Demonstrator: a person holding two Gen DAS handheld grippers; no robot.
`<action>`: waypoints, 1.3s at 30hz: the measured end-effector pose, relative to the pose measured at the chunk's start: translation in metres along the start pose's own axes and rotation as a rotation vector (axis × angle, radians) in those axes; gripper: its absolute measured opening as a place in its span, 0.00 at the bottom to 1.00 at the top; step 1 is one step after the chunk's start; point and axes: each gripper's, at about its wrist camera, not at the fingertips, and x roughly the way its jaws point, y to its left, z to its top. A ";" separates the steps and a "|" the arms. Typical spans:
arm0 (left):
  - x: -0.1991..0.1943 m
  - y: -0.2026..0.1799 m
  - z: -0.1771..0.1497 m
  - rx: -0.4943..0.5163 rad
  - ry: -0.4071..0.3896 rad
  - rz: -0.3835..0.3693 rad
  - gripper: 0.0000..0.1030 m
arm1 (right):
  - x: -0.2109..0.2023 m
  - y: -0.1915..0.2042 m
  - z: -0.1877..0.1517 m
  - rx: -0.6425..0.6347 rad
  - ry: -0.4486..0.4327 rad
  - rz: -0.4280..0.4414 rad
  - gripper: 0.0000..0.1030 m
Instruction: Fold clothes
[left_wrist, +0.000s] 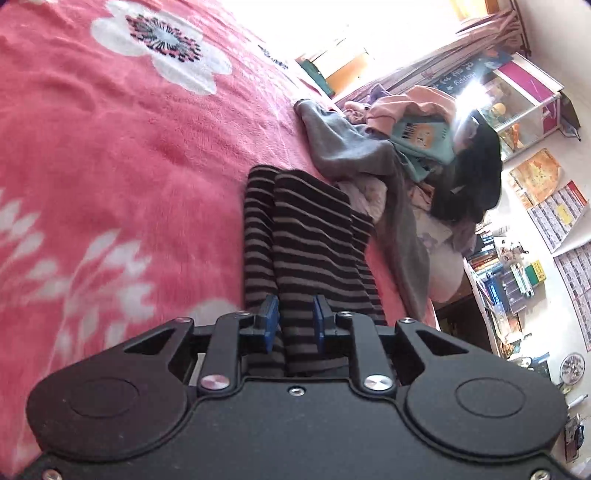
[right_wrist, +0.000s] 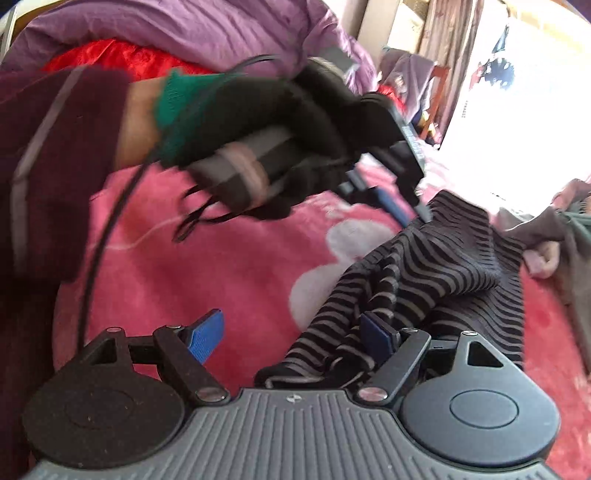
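Observation:
A black-and-grey striped garment (left_wrist: 314, 240) lies stretched along the pink flowered blanket (left_wrist: 110, 166). My left gripper (left_wrist: 295, 317) straddles its near end. The blue pads (left_wrist: 271, 319) stand a little apart, with a fold of the striped cloth between them, and I count them as open. In the right wrist view the striped garment (right_wrist: 443, 266) is bunched. My right gripper (right_wrist: 291, 339) is wide open over its near edge, and cloth lies against the right pad (right_wrist: 376, 338). The left gripper (right_wrist: 406, 214) is held by a black-gloved hand (right_wrist: 258, 122) at the garment's far corner.
A pile of clothes lies beyond the striped garment: a grey one (left_wrist: 343, 147), a teal one (left_wrist: 424, 140) and a black one (left_wrist: 472, 177). Shelves (left_wrist: 517, 277) and a glass cabinet (left_wrist: 524, 103) stand past the bed's edge. A purple duvet (right_wrist: 184, 26) is heaped behind the hand.

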 end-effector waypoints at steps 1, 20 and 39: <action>0.005 0.000 0.004 0.021 0.005 0.011 0.16 | 0.003 0.001 -0.002 -0.008 0.011 0.005 0.78; 0.040 -0.025 0.054 0.340 -0.154 0.126 0.01 | 0.008 0.038 -0.010 -0.121 0.059 -0.054 0.82; -0.039 -0.051 -0.015 0.339 0.014 0.107 0.45 | -0.011 0.020 0.005 -0.067 -0.060 -0.168 0.83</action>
